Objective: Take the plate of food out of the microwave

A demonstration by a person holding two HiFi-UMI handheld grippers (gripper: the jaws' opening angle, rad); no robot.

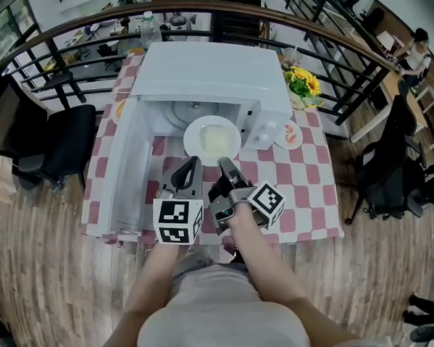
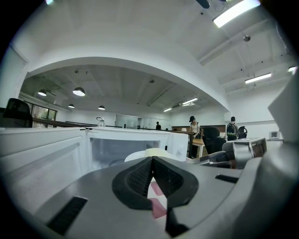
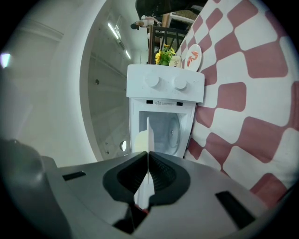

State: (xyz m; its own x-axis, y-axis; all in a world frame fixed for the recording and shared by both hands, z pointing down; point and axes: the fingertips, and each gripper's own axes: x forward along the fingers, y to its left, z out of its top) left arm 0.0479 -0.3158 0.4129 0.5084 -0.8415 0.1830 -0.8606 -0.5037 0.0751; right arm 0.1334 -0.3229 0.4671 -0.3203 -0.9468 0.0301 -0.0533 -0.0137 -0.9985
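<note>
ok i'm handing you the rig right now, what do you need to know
Left gripper: shut, empty, just left of the right one.
Right gripper: shut on the plate's near rim.
Plate with the food: at the mouth of the microwave, door swung open to the left.
Done: door open, plate gripped.
Left: draw it fully clear, probably set it on the table.

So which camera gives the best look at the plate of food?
The head view: it looks down on the whole round plate and its pale food. The right gripper view shows the plate only edge-on, pinched in the right gripper; the left gripper view catches just a sliver.
</note>
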